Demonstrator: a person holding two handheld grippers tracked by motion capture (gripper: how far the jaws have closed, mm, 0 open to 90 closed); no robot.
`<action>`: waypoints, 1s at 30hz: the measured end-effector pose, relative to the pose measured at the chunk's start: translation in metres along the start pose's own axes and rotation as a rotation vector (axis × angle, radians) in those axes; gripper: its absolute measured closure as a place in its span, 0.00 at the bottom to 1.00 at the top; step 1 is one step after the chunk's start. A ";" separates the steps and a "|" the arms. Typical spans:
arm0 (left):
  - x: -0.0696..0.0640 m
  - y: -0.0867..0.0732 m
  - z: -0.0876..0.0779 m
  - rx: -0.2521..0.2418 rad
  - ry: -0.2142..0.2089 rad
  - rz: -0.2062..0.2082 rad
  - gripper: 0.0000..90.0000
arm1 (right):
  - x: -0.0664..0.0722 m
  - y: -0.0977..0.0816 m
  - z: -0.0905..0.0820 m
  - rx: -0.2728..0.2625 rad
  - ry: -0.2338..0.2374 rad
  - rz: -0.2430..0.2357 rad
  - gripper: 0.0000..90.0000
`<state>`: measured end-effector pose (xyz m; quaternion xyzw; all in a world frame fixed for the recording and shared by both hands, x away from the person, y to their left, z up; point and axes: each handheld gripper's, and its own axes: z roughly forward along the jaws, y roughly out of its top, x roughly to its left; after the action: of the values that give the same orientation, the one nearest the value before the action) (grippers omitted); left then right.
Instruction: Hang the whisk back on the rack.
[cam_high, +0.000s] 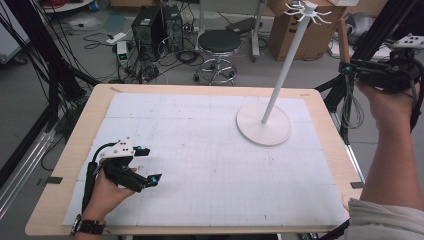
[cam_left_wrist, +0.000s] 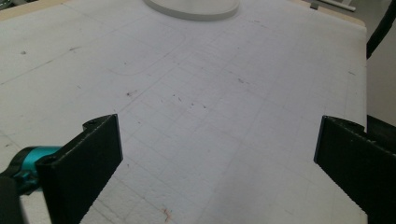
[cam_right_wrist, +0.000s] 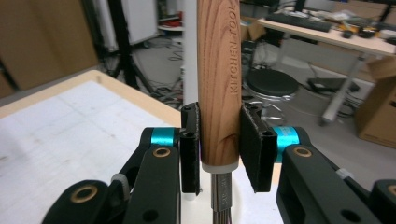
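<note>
The wooden handle (cam_right_wrist: 218, 79) of a kitchen utensil stands upright between the pads of the right tongs (cam_right_wrist: 219, 149), which are clamped on its lower end; the words "KITCHEN TOOL" run along the wood, and a pale collar and a metal shank (cam_right_wrist: 220, 196) continue below the grip. In the high view the same handle (cam_high: 343, 37) rises above the right tongs (cam_high: 350, 67), held up in the air past the far right edge of the table (cam_high: 65, 170), with the right hand (cam_high: 387, 100) wrapped around the tongs' body and the forearm and a light sleeve (cam_high: 385, 220) reaching in from the near right corner. Just to the left of the handle stands a white rack (cam_high: 280, 85): a thin post that leans slightly, with a crown of small hooks (cam_high: 307, 12) at the top and a round flat base (cam_high: 263, 124) resting on the far right part of the table. A white gridded mat (cam_high: 200, 150) covers most of the table. At the near left, the left tongs (cam_high: 147, 165) rest low over the mat in the left hand (cam_high: 107, 190), jaws spread wide with nothing between them; their own view looks across the bare mat toward the rack's base (cam_left_wrist: 191, 9).
</note>
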<state>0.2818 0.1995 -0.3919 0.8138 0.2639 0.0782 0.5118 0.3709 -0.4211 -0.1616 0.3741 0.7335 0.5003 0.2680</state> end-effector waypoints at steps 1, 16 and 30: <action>0.000 0.000 0.000 -0.001 0.001 0.000 0.02 | -0.001 0.000 0.001 0.004 0.000 0.003 0.79; 0.002 -0.001 -0.002 -0.010 0.006 -0.003 0.02 | 0.004 0.006 0.019 -0.013 -0.014 0.000 0.79; 0.002 -0.001 -0.002 -0.009 0.003 -0.001 0.02 | 0.008 0.015 0.038 0.024 -0.048 0.000 0.79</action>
<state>0.2821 0.2027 -0.3917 0.8113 0.2645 0.0803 0.5151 0.4000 -0.3911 -0.1616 0.3891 0.7329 0.4822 0.2810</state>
